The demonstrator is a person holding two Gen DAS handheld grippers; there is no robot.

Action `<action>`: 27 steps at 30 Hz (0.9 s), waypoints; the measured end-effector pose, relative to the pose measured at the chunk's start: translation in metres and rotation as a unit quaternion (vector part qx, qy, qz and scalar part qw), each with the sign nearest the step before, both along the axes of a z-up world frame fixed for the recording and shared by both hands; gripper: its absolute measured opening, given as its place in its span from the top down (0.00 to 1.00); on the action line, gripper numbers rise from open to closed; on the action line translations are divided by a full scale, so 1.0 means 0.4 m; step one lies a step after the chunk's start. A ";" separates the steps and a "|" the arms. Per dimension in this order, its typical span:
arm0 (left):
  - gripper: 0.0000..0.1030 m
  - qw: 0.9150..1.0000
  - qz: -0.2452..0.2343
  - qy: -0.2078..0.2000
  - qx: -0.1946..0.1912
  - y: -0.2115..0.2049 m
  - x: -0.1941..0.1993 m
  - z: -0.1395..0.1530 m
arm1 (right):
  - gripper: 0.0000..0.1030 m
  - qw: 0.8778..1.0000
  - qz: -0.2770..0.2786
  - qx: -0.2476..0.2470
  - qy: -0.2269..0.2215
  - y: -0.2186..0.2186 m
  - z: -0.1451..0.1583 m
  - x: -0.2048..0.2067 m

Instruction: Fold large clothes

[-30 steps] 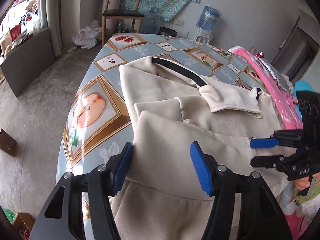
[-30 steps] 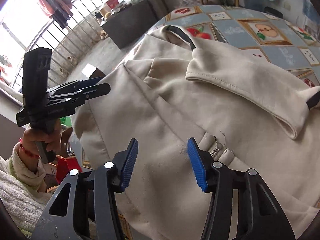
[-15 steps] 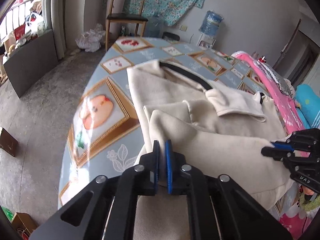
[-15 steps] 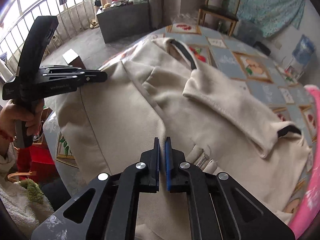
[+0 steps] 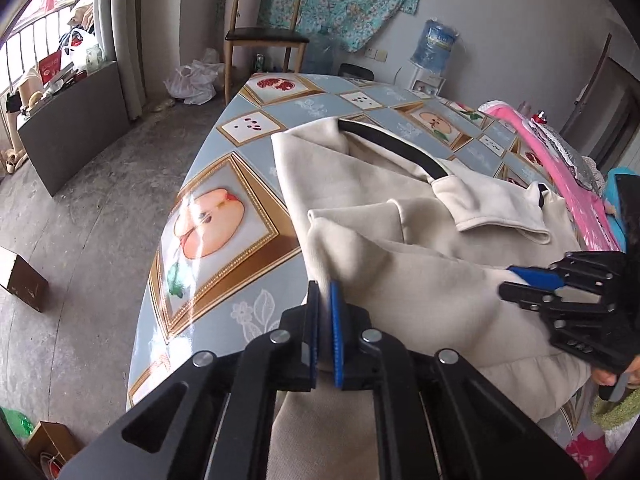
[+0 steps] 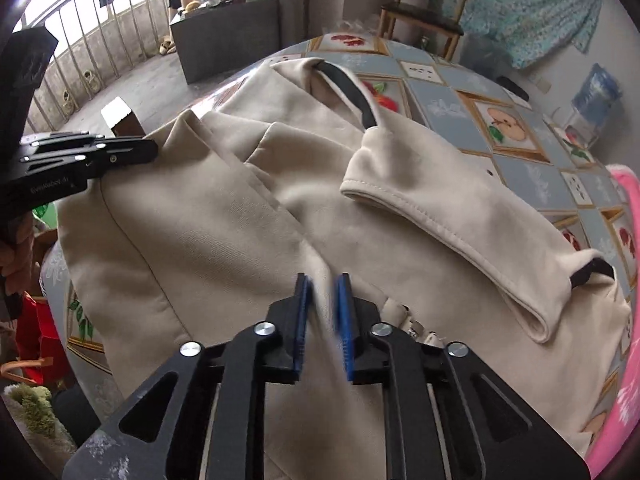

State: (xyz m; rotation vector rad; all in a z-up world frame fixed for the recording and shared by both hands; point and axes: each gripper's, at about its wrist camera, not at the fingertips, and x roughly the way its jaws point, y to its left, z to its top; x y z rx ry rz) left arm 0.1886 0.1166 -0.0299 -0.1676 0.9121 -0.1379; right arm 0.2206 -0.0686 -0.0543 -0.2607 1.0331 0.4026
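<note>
Now one beige coat (image 5: 404,280) on one table (image 5: 240,312), left gripper (image 5: 325,292) jaws pinching its fold, right gripper (image 6: 324,292) jaws just parting.

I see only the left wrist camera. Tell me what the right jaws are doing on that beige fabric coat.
Observer: The right gripper has just been opening its jaws. A ridge of the beige fabric coat lies between them, apparently not pinched.
Operator: Report anything beside those jaws.
Observer: A small silvery metal fitting sits on the coat just right of them.
Operator: Check my left grip from that side.
Observer: The left gripper is shut on a peak of fabric raised at the coat's edge.
</note>
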 end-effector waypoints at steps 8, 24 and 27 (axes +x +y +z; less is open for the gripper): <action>0.95 1.000 0.001 0.001 0.005 0.003 -0.003 -0.006 | 0.55 0.977 -0.210 0.037 -0.023 -0.427 0.145 -0.123; 0.94 0.999 -0.001 -0.008 0.039 -0.014 0.001 -0.011 | 0.95 0.934 -0.324 0.116 -0.097 -0.656 0.147 -0.213; 0.94 0.999 -0.001 -0.008 0.039 -0.011 0.002 -0.011 | 0.95 0.924 -0.341 0.132 -0.110 -0.674 0.144 -0.206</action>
